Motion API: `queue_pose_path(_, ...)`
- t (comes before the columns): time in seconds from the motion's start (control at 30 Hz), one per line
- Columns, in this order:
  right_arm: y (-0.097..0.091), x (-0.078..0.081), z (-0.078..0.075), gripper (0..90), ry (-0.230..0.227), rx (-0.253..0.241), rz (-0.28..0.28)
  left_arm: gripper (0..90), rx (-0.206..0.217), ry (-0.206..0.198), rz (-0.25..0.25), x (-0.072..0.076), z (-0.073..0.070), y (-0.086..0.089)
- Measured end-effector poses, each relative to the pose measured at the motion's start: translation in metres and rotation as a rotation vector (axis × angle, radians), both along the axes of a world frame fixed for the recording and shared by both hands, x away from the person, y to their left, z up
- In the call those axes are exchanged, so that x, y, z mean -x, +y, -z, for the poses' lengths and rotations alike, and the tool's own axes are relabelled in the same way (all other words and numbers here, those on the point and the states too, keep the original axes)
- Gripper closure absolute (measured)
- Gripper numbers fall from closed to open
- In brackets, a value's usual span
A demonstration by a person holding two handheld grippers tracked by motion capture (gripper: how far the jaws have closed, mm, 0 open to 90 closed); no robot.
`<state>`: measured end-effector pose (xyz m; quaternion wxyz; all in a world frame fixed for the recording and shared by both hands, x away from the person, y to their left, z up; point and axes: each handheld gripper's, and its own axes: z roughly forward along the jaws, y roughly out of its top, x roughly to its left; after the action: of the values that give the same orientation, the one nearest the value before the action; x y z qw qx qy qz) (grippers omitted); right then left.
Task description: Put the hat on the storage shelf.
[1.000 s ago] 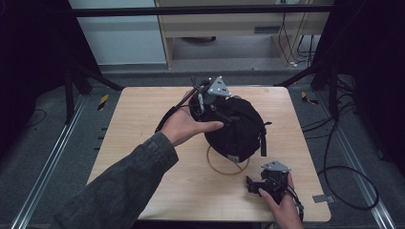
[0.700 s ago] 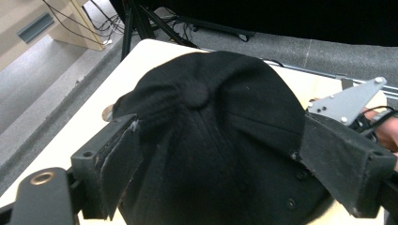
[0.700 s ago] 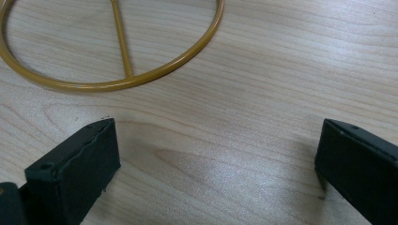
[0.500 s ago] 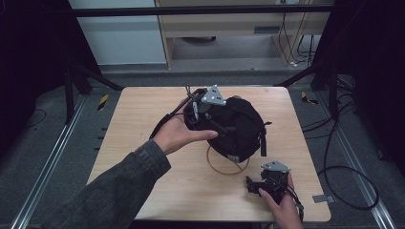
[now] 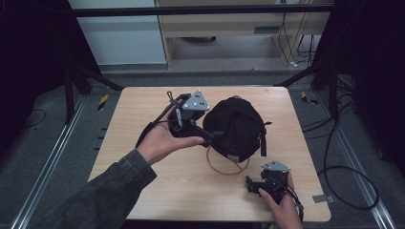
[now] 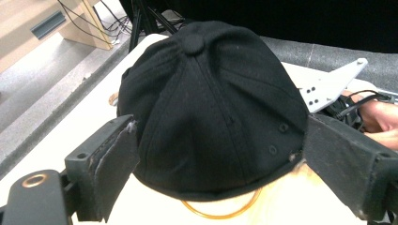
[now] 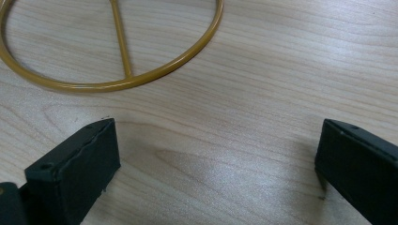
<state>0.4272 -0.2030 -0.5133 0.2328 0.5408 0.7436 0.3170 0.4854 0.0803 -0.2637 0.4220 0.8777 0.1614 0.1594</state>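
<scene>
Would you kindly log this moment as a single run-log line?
left tool: jaws just opening, beside black cap, not gripping | right tool: open, empty, on table | cap sits on gold wire stand

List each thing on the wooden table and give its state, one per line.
Black fabric cap: sits crown-up over the stand, not gripped.
Yellow wire ring stand: flat on the table, partly under the cap.
Left gripper: jaws just opened, flanking the cap.
Right gripper: open, nothing between the jaws.
</scene>
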Motion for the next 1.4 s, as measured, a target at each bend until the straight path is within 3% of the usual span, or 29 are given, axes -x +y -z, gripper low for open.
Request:
queue_pose_path(0.07, 0.000, 0.000, 0.000, 0.3, 0.001, -0.001, 0.002, 10.3, 0.000, -0.015, -0.013, 0.003, 0.001, 0.006)
queue_pose_path(0.53, 0.000, 0.000, 0.000, 0.4, -0.003, 0.002, -0.002, 8.5, 0.037, 0.005, -0.055, 0.011, 0.010, 0.035)
queue_pose_path(0.9, 0.000, 0.000, 0.000, 0.4, -0.003, 0.002, -0.002, 5.3, 0.033, 0.016, -0.070, 0.018, 0.017, 0.051)
queue_pose_path(1.3, 0.000, 0.000, 0.000, 0.4, -0.001, -0.002, -0.001, 3.9, 0.062, 0.060, -0.097, 0.024, 0.049, 0.067)
queue_pose_path(1.4, 0.000, 0.000, 0.000, 0.4, -0.003, 0.000, -0.002, 3.9, 0.060, 0.074, -0.122, 0.024, 0.067, 0.076)
